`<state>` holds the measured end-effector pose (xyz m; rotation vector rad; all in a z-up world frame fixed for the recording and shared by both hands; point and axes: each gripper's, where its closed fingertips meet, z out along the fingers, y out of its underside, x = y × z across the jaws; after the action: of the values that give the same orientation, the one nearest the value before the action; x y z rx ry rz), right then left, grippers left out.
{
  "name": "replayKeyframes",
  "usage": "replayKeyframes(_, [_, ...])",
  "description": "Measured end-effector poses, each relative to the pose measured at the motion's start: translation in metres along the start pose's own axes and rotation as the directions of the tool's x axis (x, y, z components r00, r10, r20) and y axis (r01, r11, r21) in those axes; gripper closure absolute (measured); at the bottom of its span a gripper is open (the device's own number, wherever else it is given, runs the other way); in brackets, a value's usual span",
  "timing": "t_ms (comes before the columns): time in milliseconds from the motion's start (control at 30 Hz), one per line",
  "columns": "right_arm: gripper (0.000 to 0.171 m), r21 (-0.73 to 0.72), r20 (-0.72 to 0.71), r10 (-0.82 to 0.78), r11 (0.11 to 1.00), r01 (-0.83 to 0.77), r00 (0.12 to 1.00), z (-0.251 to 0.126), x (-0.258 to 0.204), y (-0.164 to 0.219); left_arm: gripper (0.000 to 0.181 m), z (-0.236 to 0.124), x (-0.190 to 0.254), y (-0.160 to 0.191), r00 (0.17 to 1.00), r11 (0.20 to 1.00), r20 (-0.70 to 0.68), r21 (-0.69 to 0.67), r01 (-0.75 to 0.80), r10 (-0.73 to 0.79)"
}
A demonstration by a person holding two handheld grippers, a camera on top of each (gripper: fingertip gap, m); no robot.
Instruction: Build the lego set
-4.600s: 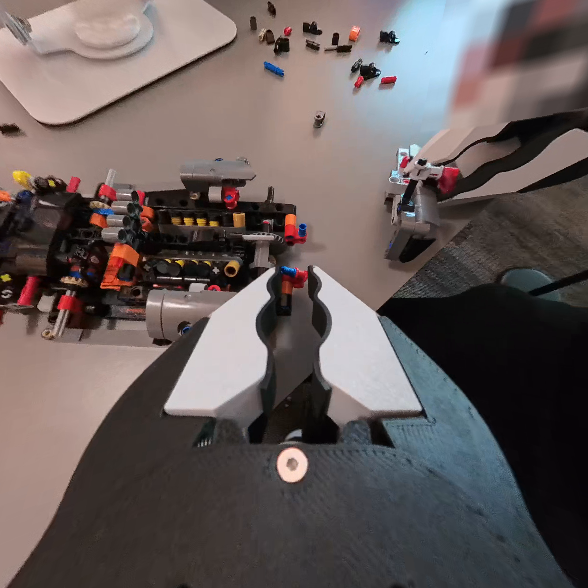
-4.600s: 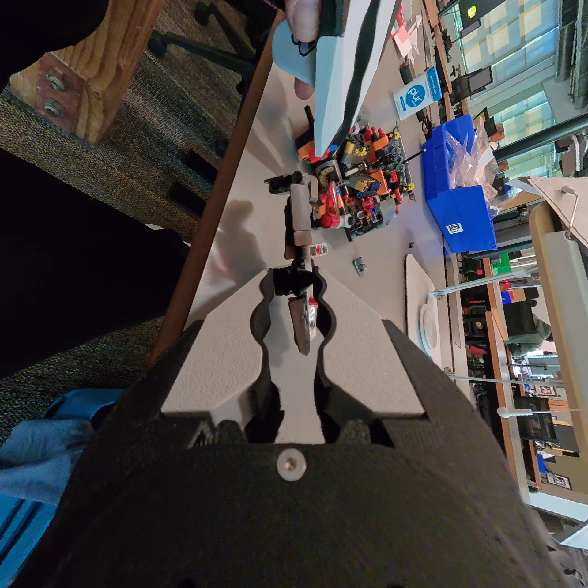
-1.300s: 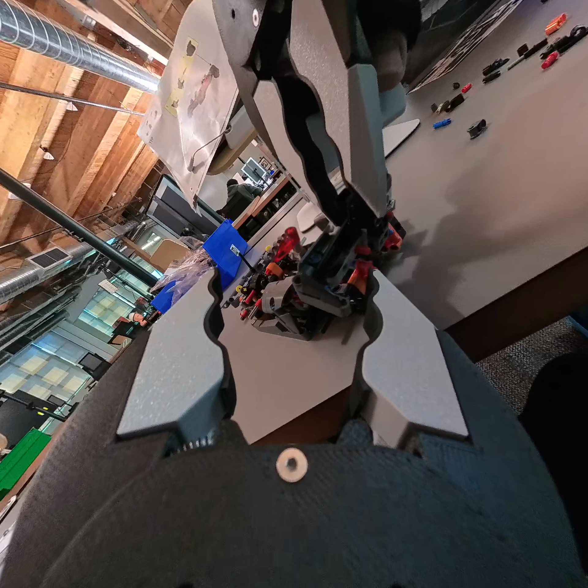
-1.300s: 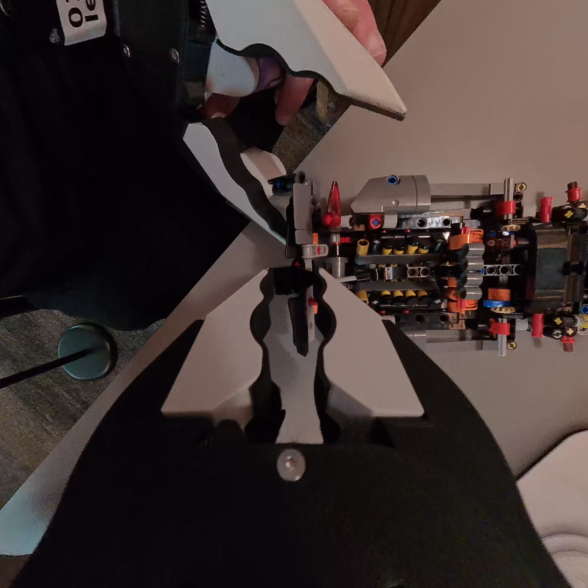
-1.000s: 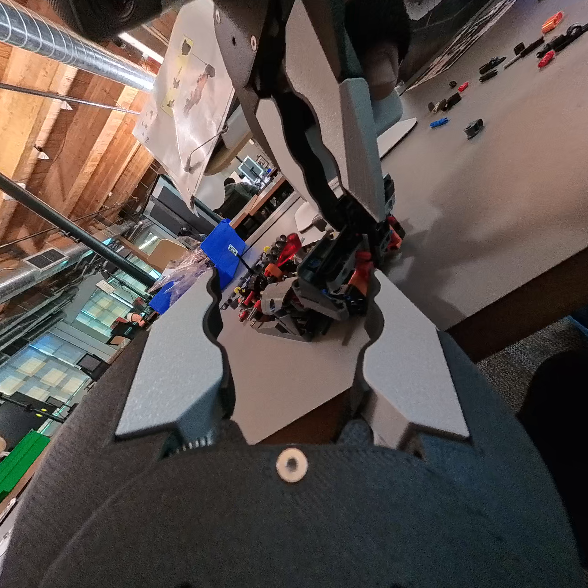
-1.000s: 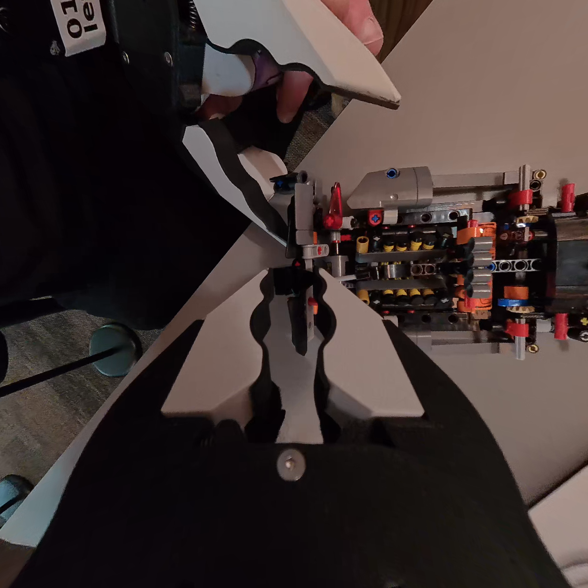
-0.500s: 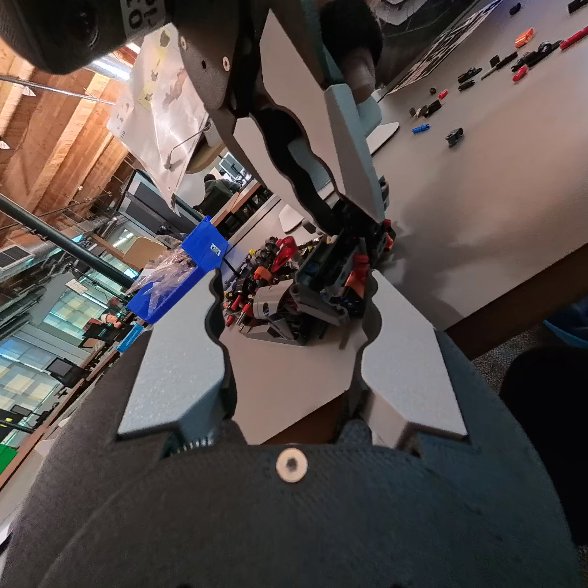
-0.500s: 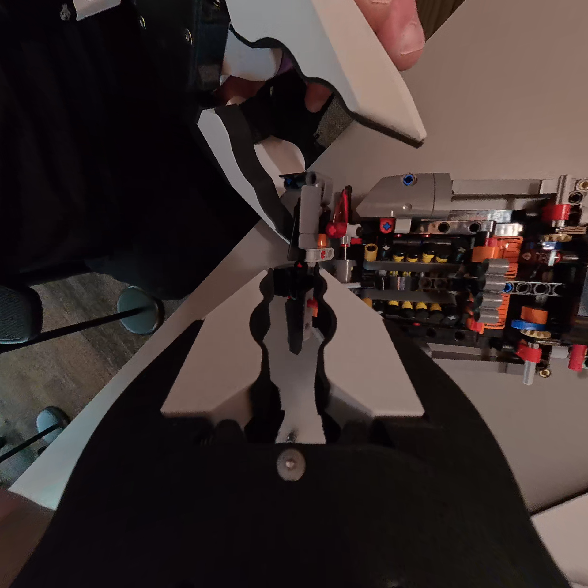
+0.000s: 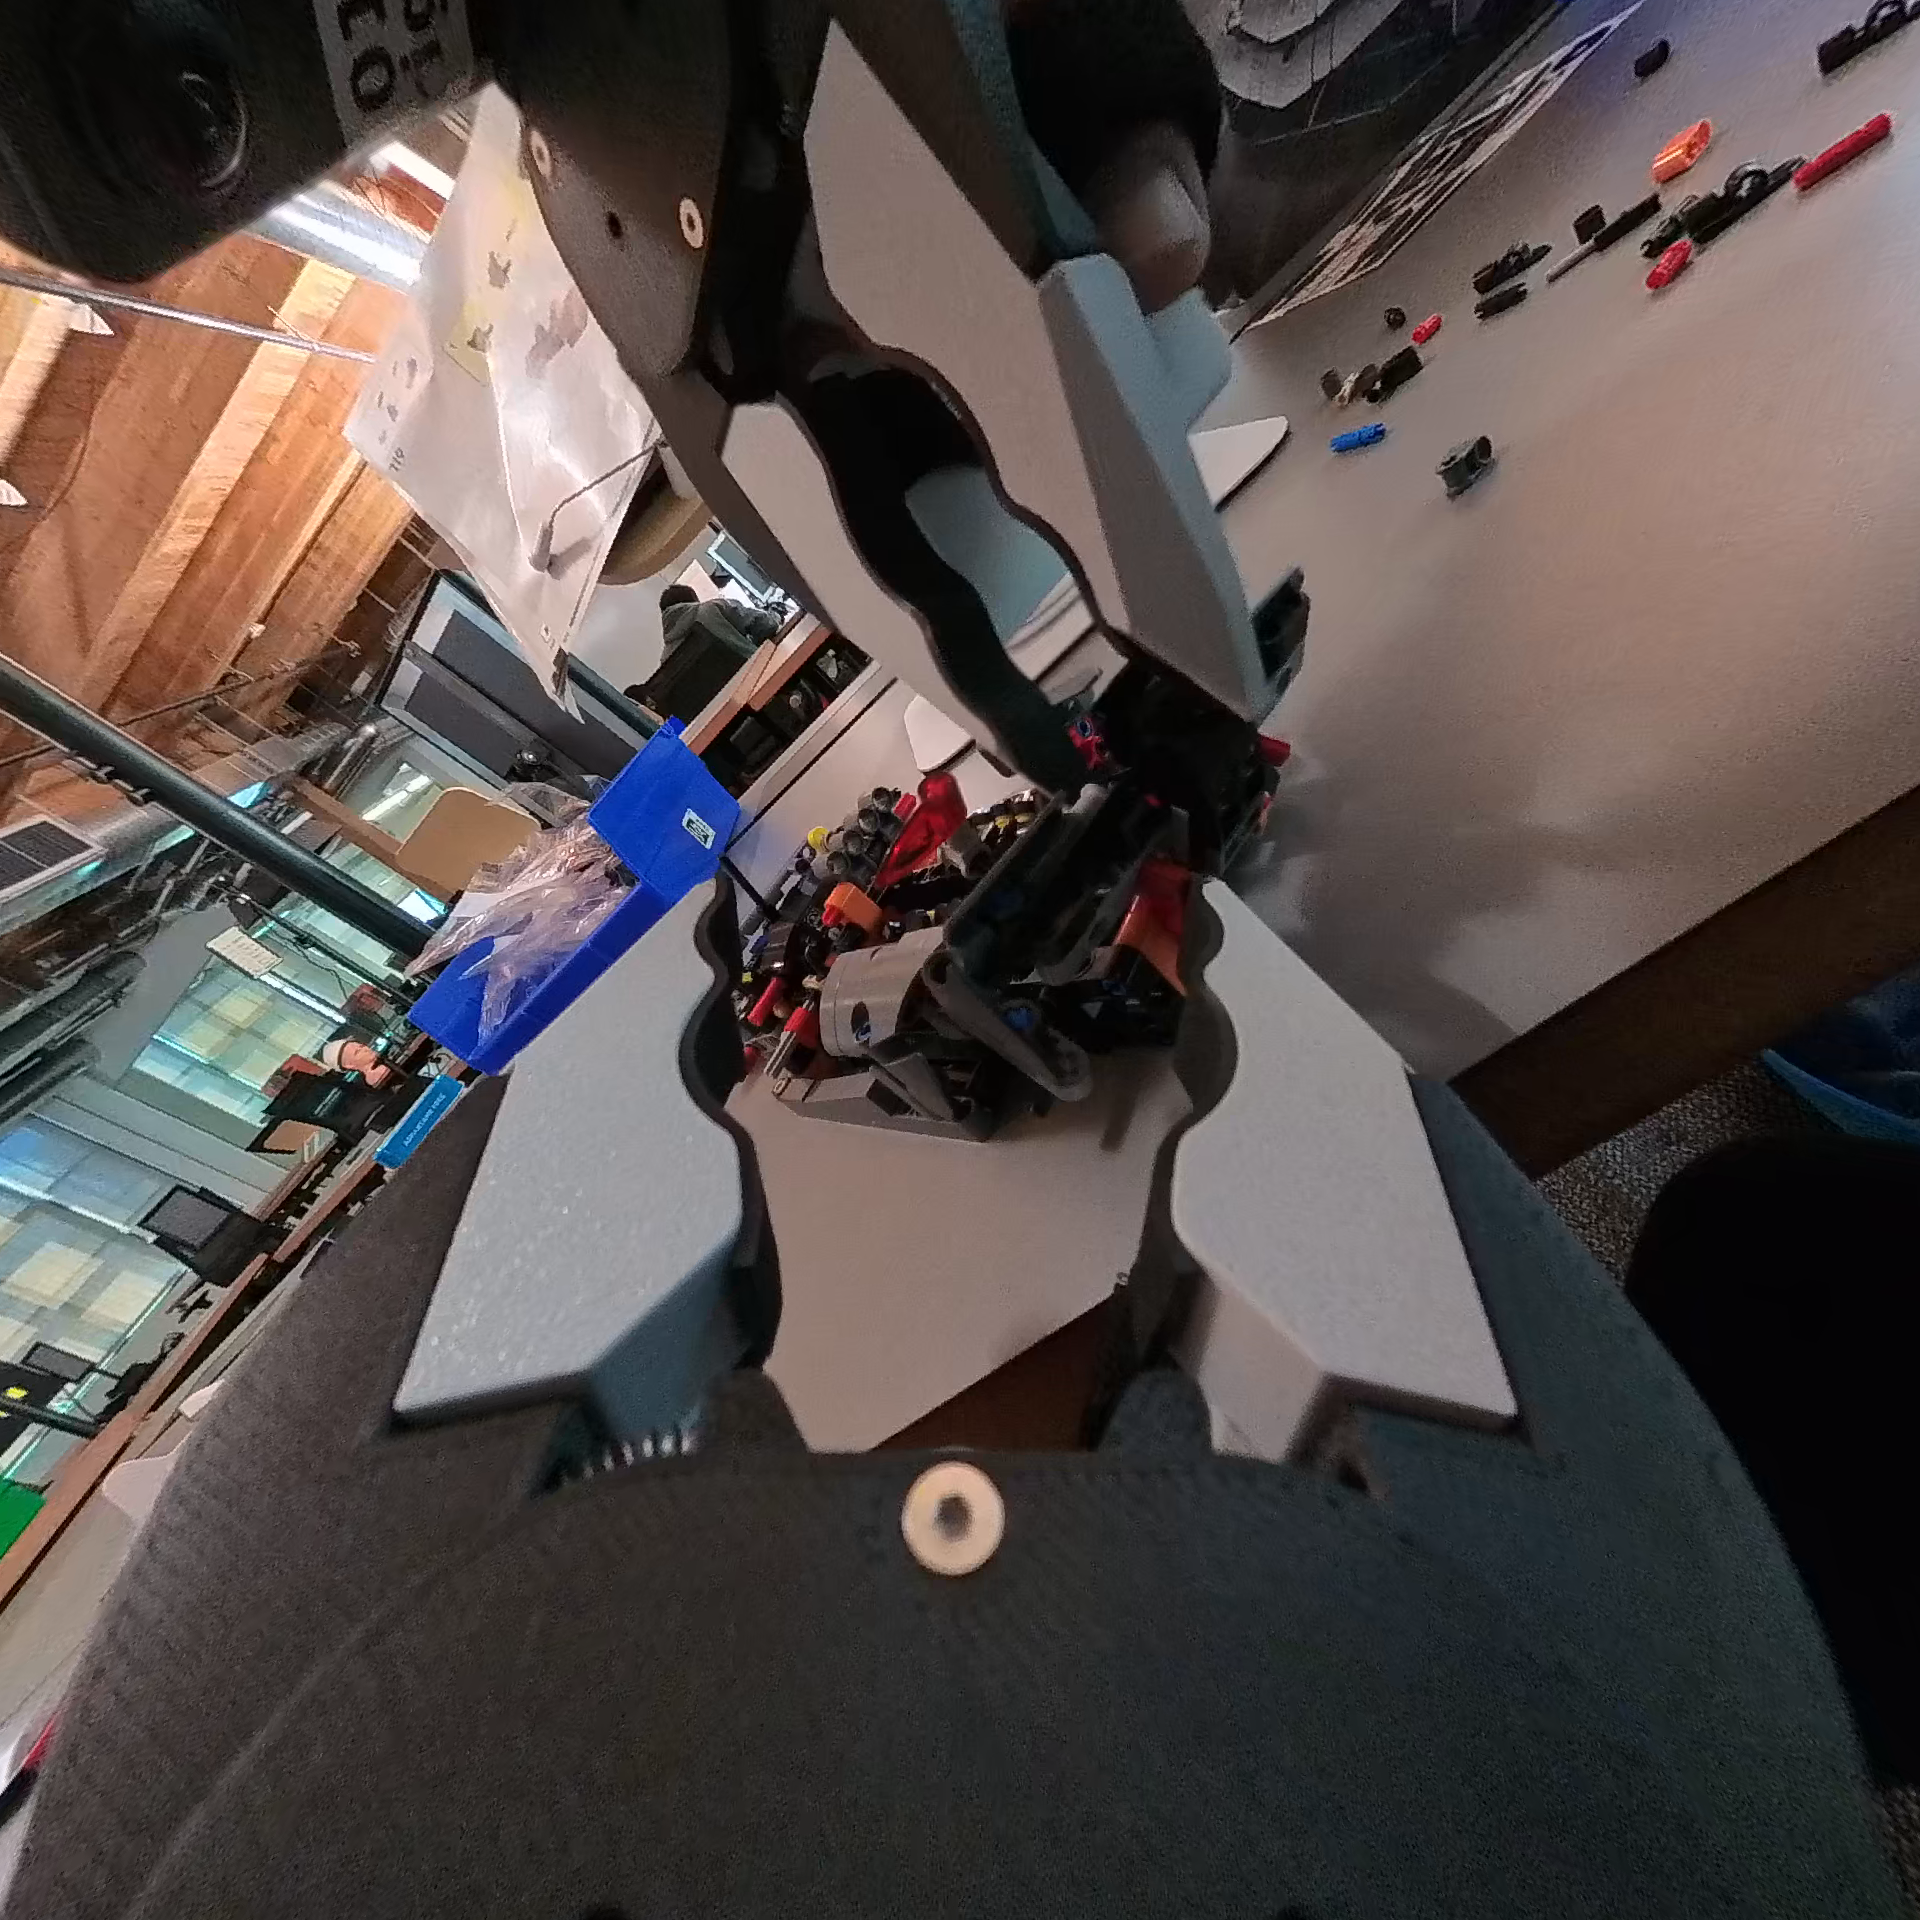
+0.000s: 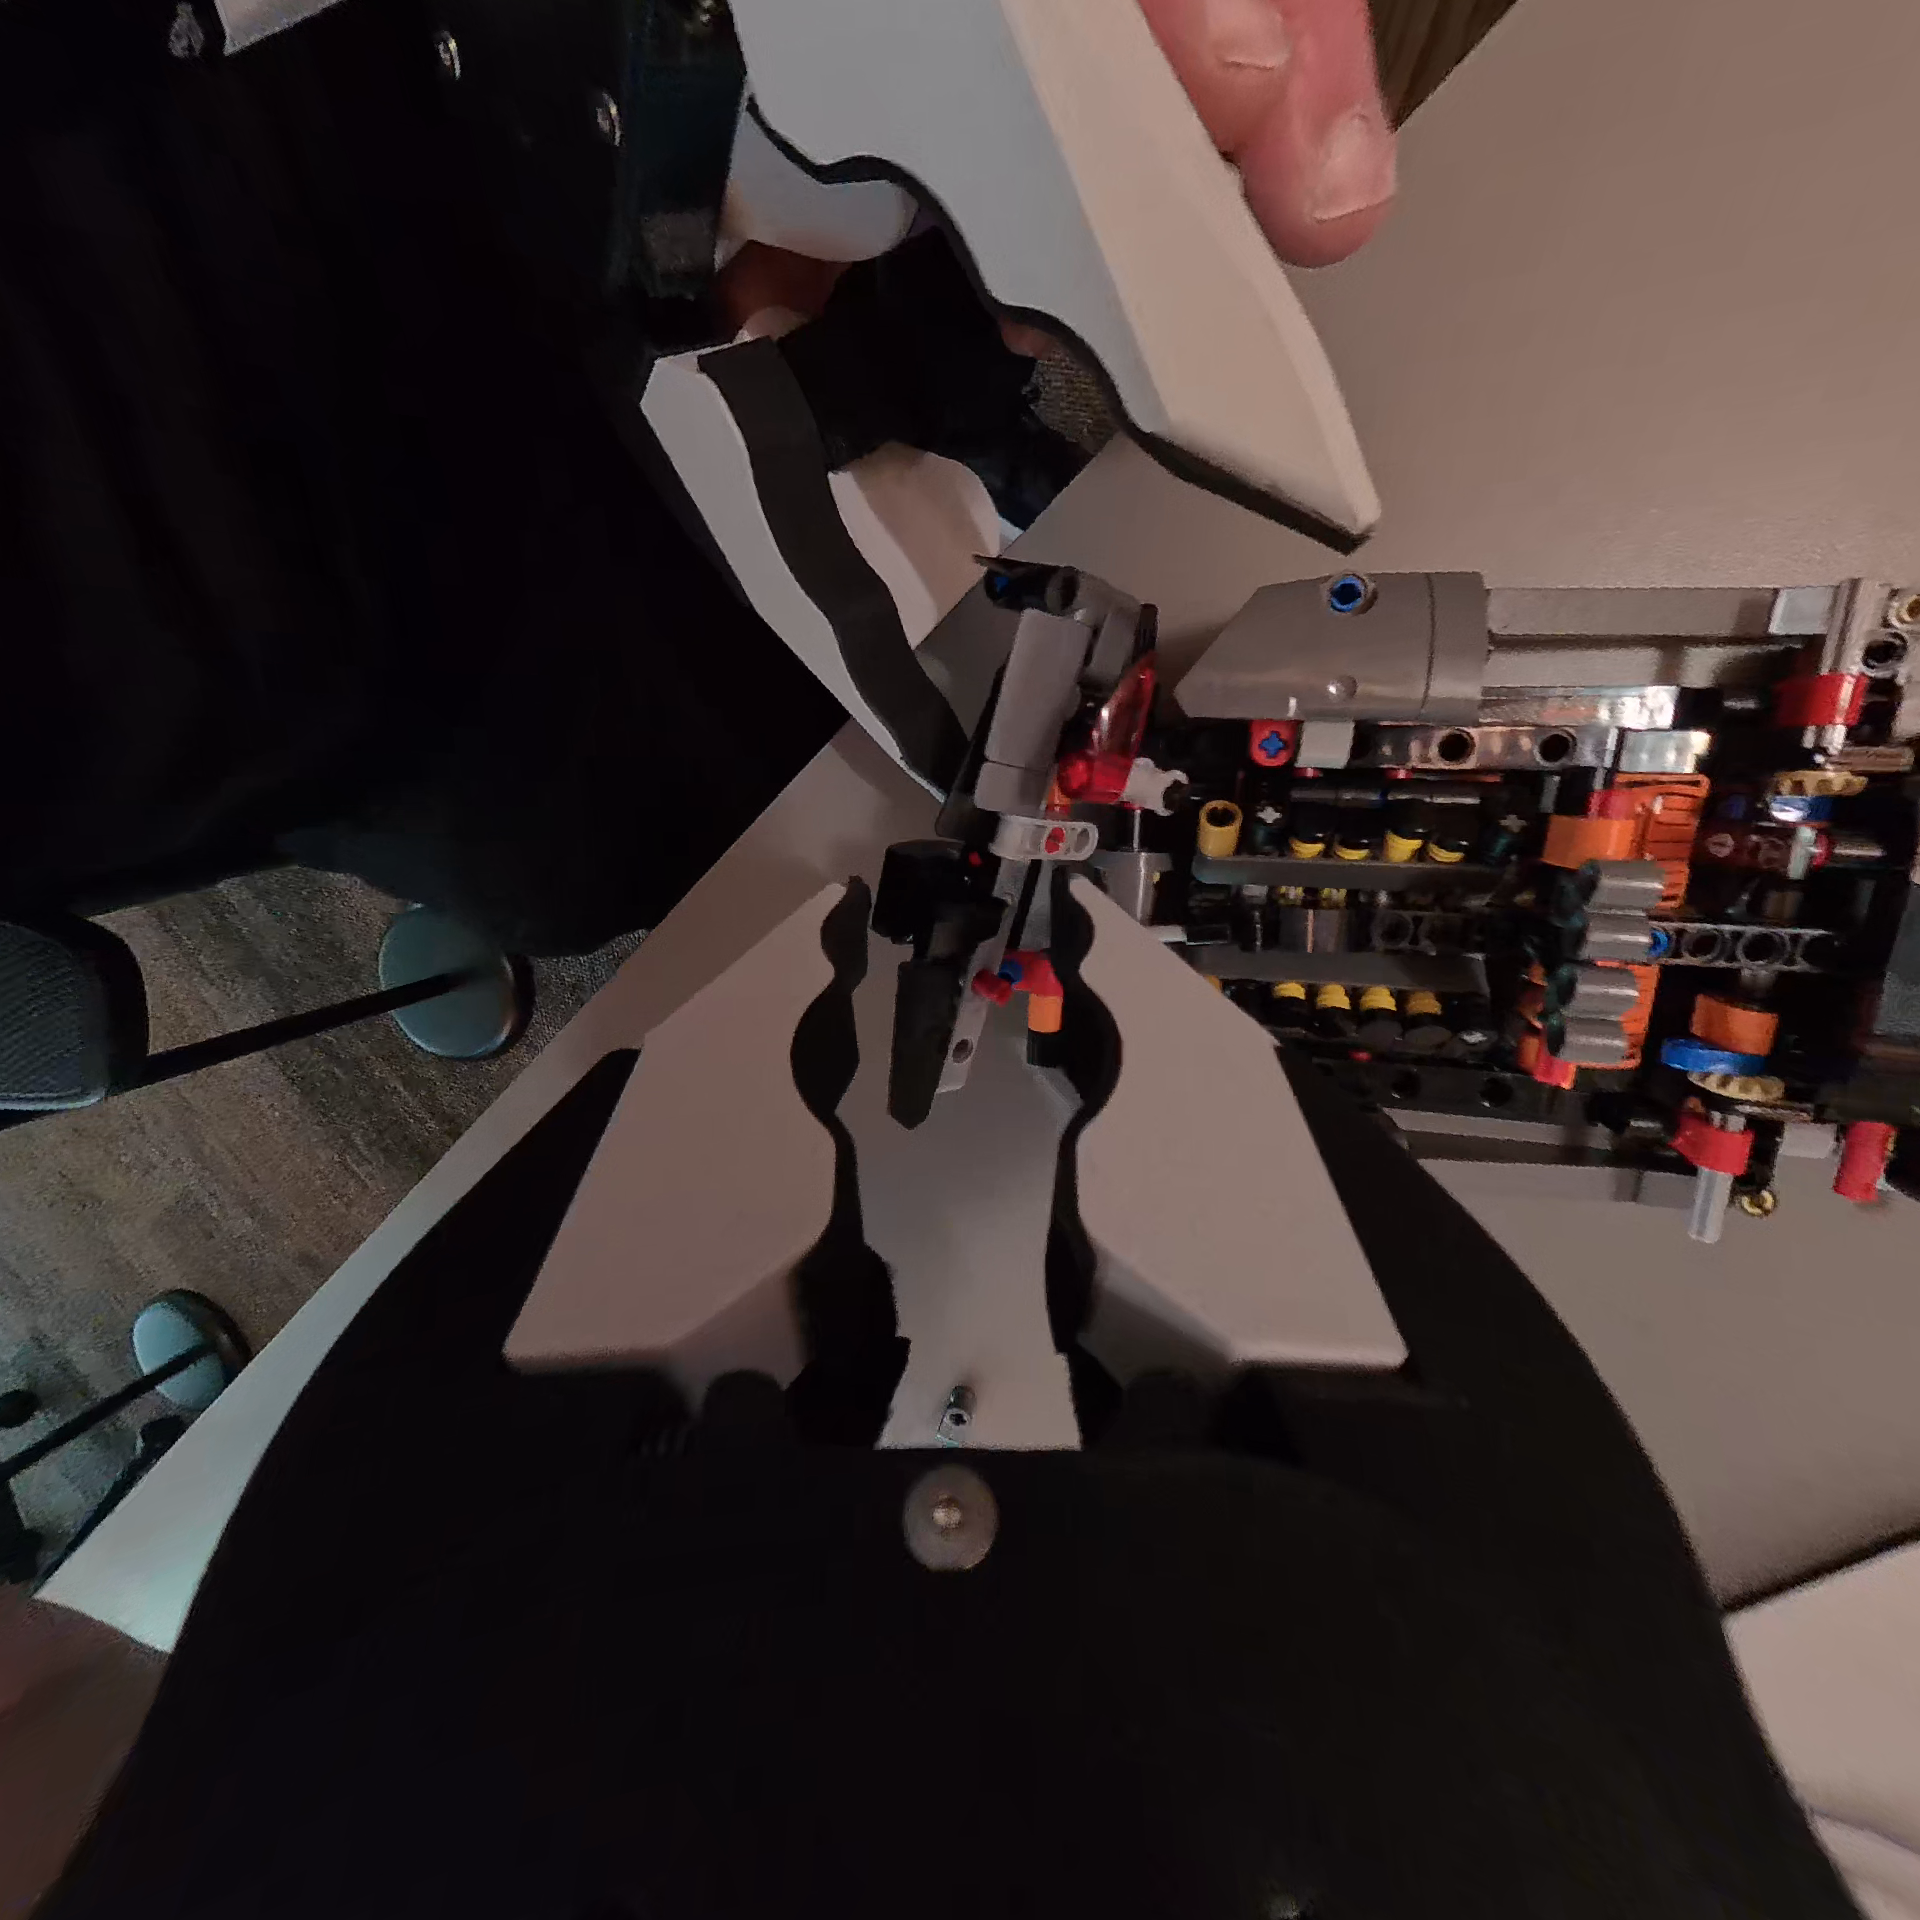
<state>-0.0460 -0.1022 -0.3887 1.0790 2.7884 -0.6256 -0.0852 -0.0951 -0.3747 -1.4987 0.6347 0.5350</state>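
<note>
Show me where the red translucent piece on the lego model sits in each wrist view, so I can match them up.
Left wrist view: red translucent piece, just above centre, upright on the lego model beyond the open left gripper.
Right wrist view: same piece, centre, beside the grey sub-assembly.
Shared landmark: grey rounded block on the model's side.

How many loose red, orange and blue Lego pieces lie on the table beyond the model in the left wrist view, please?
Red pieces: 3
Orange pieces: 1
Blue pieces: 1
Total: 5
</note>
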Motion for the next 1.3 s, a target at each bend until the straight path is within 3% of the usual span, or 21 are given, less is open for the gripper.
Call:
replayKeyframes(33, [0.136, 0.009, -0.007, 0.01, 1.0, -0.01, 1.0, -0.002, 0.001, -0.001, 0.099, 0.0, 0.0, 0.0, 1.0, 1.0, -0.002, 0.0, 0.001, -0.001])
replayKeyframes(333, [0.129, 0.05, -0.009, 0.023, 0.999, -0.022, 1.0, 0.005, 0.004, -0.005, 0.099, 0.001, 0.0, -0.001, 1.0, 1.0, -0.005, -0.001, -0.002, 0.002])
replayKeyframes(833, [0.141, 0.054, -0.028, -0.017, 0.998, 0.019, 0.999, 0.01, 0.009, -0.004, 0.099, 0.005, 0.002, 0.0, 0.995, 0.998, -0.074, -0.007, 0.062, -0.062])
replayKeyframes(1167, [0.148, 0.077, -0.223, -0.069, 0.993, 0.089, 0.972, 0.01, 0.012, -0.005, 0.104, 0.007, 0.007, 0.005, 0.969, 0.981, -0.152, -0.044, 0.188, -0.193])
replayKeyframes(1300, [0.148, 0.082, -0.315, -0.09, 0.989, 0.121, 0.945, 0.01, 0.012, -0.005, 0.111, 0.006, 0.01, 0.003, 0.974, 0.985, -0.153, -0.035, 0.166, -0.17])
